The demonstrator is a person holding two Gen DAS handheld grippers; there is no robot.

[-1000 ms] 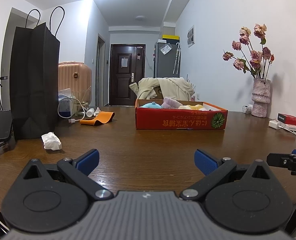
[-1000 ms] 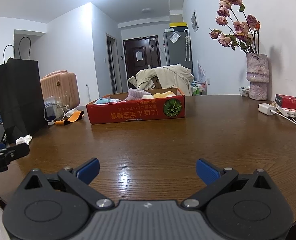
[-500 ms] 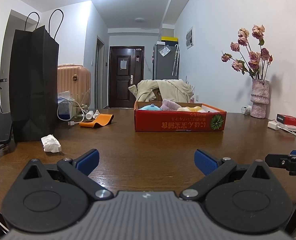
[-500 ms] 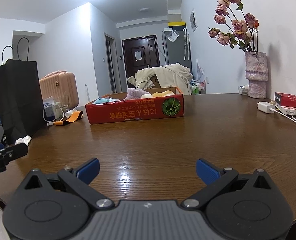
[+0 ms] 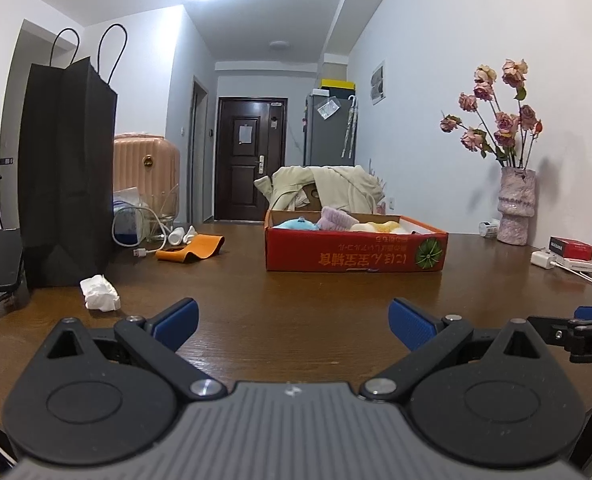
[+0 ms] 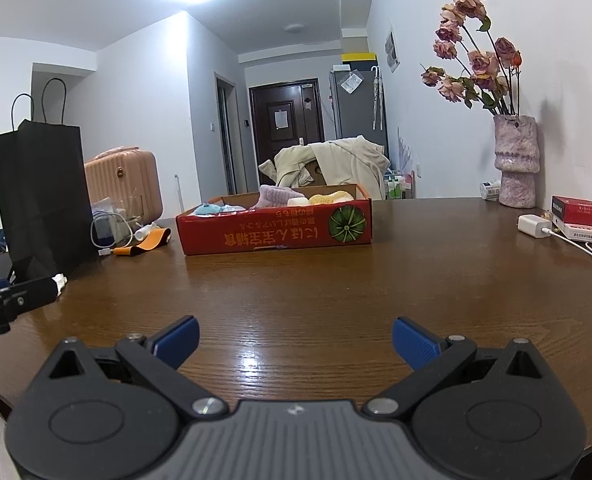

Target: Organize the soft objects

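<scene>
Both grippers have eased slightly nearer the red cardboard box (image 5: 355,251) over the last second; nothing else has shifted. Left gripper (image 5: 293,317) and right gripper (image 6: 295,337) hover low over the wooden surface (image 6: 335,280), jaws spread wide, holding nothing. The soft toys (image 5: 337,221) sit inside the box, well ahead of both grippers. Risks from here, as I judge them: a low approach could catch the box wall and shove the light box along the surface; a shallow pinch on plush may slip; the charger cable (image 6: 575,242) at the right and the crumpled tissue (image 5: 100,293) at the left could snag a wide sweep.
</scene>
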